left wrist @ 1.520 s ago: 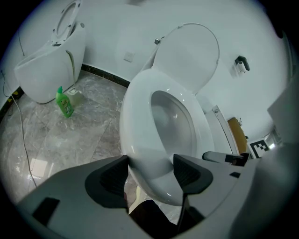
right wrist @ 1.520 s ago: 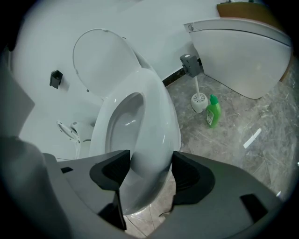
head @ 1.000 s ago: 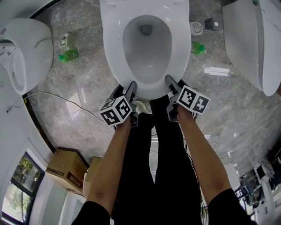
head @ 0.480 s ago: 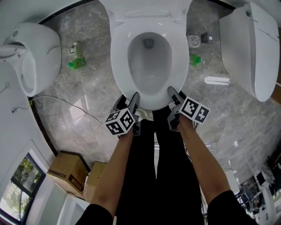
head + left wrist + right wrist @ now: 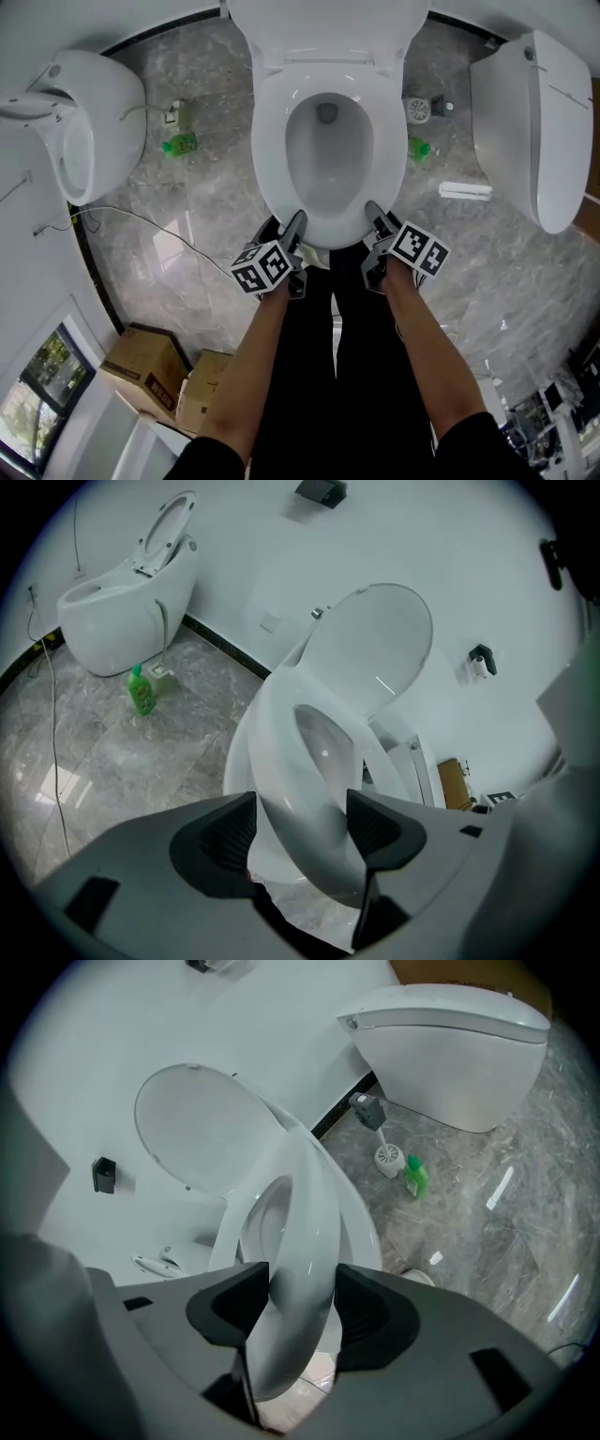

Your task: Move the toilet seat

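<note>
A white toilet stands in the middle with its lid (image 5: 328, 23) up. The toilet seat (image 5: 272, 159) is a white ring over the bowl. My left gripper (image 5: 296, 225) is at the seat's front left and my right gripper (image 5: 373, 214) at its front right. In the left gripper view the seat (image 5: 277, 714) fills the gap of the left gripper (image 5: 300, 832), whose jaws are opening slightly. In the right gripper view the seat (image 5: 314, 1204) is tilted up off the bowl. The right gripper (image 5: 300, 1302) is closing, both pads against it.
Another white toilet (image 5: 84, 122) stands at the left and a third (image 5: 534, 122) at the right. Green bottles (image 5: 180, 145) (image 5: 419, 148) and a brush holder (image 5: 417, 110) sit on the marble floor. A cable (image 5: 141, 225) runs at the left. Cardboard boxes (image 5: 141, 361) lie behind.
The head view has shifted, so the toilet sits further right and lower, with the lid's base now showing. Both grippers stay at the seat's front rim.
</note>
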### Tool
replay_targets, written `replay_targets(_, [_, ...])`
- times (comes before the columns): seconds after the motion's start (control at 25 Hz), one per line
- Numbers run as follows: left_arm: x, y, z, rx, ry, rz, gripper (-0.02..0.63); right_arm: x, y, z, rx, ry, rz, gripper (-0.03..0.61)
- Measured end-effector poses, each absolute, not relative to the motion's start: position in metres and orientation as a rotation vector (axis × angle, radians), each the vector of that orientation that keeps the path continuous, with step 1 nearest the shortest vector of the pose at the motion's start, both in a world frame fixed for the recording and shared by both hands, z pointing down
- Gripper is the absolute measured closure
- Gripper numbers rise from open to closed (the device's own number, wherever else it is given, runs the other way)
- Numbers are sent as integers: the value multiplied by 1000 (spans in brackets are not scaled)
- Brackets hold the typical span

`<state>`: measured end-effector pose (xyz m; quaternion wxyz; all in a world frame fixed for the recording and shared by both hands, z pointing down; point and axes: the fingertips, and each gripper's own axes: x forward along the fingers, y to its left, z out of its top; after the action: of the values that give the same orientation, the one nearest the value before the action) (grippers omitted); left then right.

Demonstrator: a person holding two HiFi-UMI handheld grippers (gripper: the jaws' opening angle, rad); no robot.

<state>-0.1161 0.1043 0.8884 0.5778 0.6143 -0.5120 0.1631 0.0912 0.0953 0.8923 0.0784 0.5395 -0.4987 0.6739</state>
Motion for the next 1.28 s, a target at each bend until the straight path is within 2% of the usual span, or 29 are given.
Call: replay_targets(1.28, [-114,40,778,1388,-1246,422,304,91,40,781,1395,-1747,2111,336])
